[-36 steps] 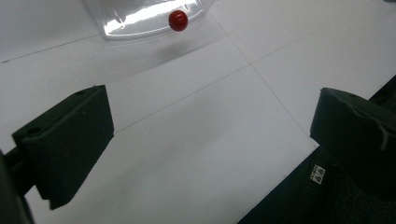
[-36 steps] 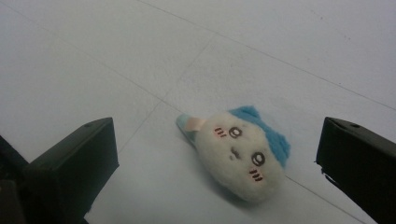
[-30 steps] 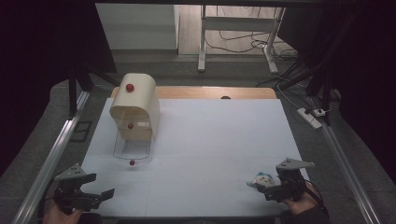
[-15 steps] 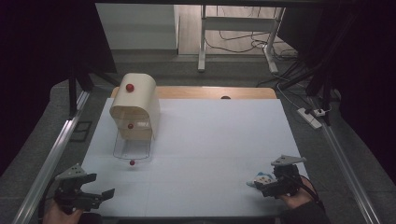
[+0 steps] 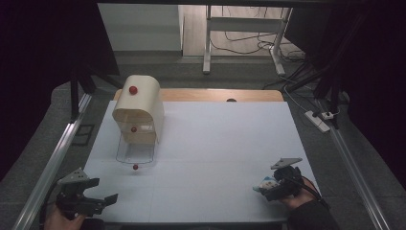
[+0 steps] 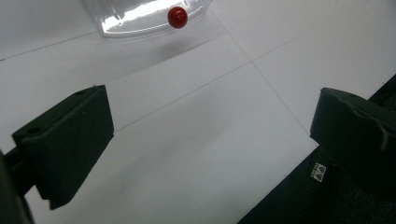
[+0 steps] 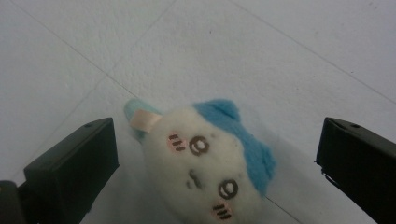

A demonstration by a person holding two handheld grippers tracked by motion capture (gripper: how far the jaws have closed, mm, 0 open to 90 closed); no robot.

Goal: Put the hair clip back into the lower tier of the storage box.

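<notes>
The plush toy lies flat on the white surface near its front right corner, face up, between the wide-apart jaws of the right hand-held gripper, which grasps nothing. In the right gripper view the toy's long axis runs on a slant from upper left to lower right, with the crown of the head toward the upper right and the chin toward the lower left edge of the picture. Neither jaw touches it.

That view gives the detail: a cream-white round head, a blue patch of fur over the top and one side, a pale blue ear with a pinkish inner flap, two dark ringed eyes, a small mouth and striped pink cheek marks. The high view shows the toy as a small pale and blue blob just left of the right hand-held gripper, but it places it on the surface, well apart from the cream bread-bin-like box at the far left, with its red knobs and clear flap lowered.

The left hand-held gripper hovers at the front left corner, jaws spread and empty. The left gripper view adds the clear flap's edge and its red knob up close.
</notes>
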